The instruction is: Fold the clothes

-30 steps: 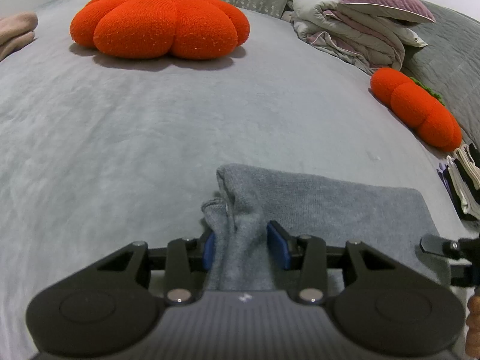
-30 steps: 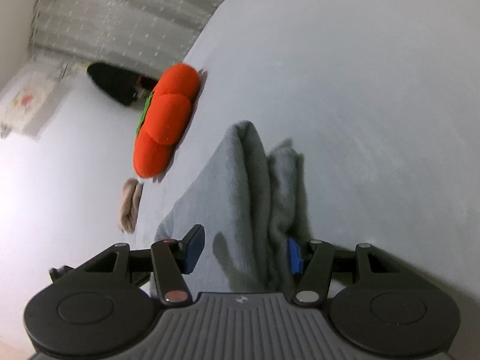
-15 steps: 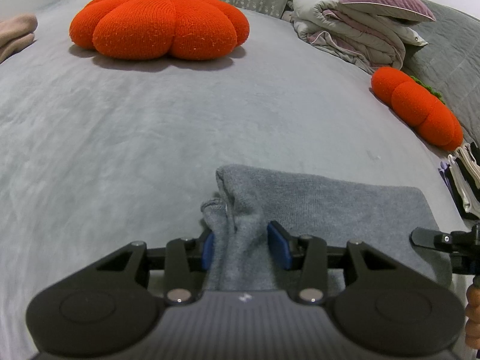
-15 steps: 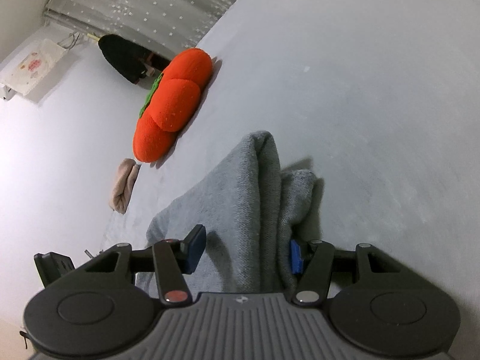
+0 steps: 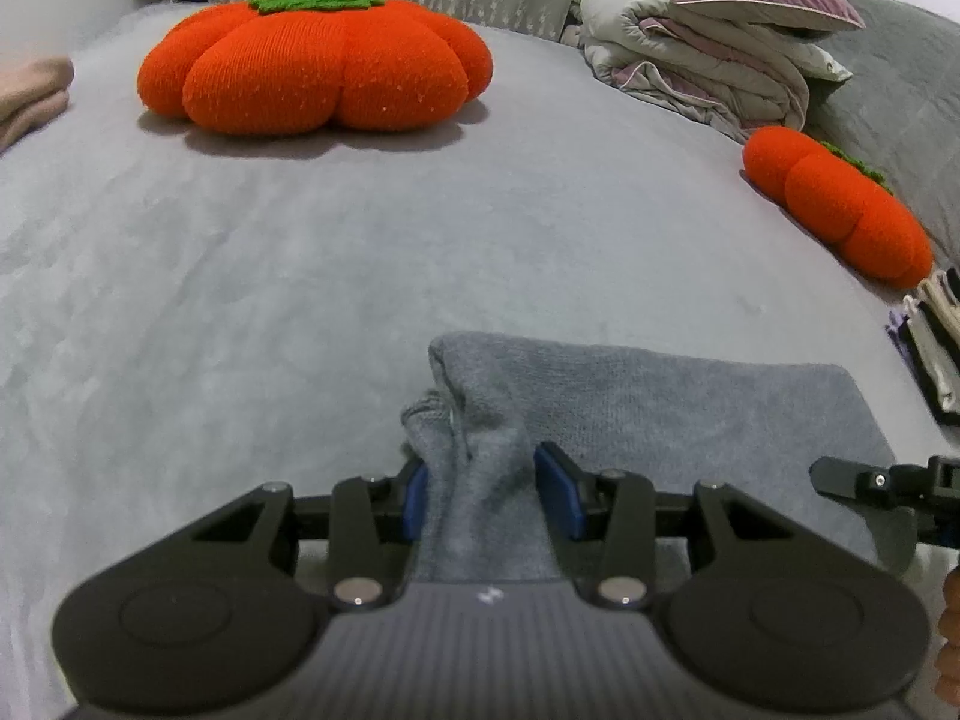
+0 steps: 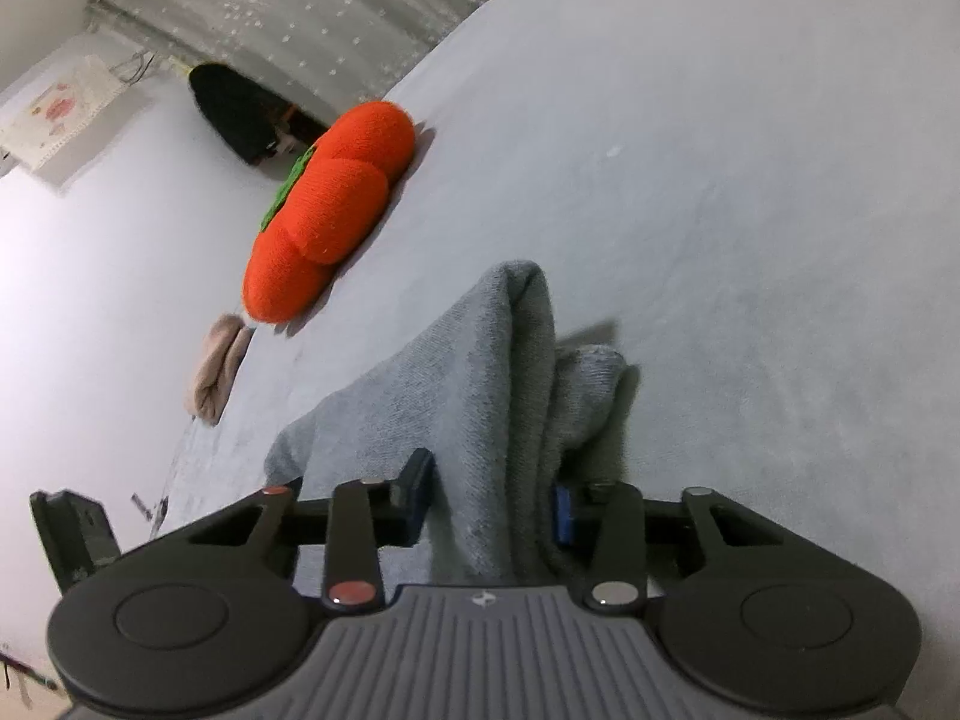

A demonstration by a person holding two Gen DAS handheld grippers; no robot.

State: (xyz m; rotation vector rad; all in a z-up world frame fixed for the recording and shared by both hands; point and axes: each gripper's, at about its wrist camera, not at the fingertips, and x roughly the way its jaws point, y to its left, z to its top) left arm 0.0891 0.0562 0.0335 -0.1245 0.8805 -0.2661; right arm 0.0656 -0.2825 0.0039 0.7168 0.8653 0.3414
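A grey knit garment [image 5: 660,408] lies folded on the grey bed cover [image 5: 300,276], near the front edge. My left gripper [image 5: 483,480] is shut on its bunched left end, blue pads pressed into the cloth on both sides. In the right wrist view the same garment [image 6: 456,372] rises as a ridge between the jaws of my right gripper [image 6: 492,492]. Those jaws are closing, and both pads touch the fold. A loose end of the cloth hangs to the right of the ridge.
A big orange pumpkin cushion [image 5: 312,66] sits at the far side of the bed and a smaller one [image 5: 840,210] at the right. Piled bedding with a purple pillow [image 5: 708,60], beige folded cloth [image 5: 30,96] and stacked clothes [image 5: 936,348] line the edges.
The right gripper's jaws have narrowed onto the grey fold, and its view has rolled a little. The left gripper keeps its hold and has not moved.
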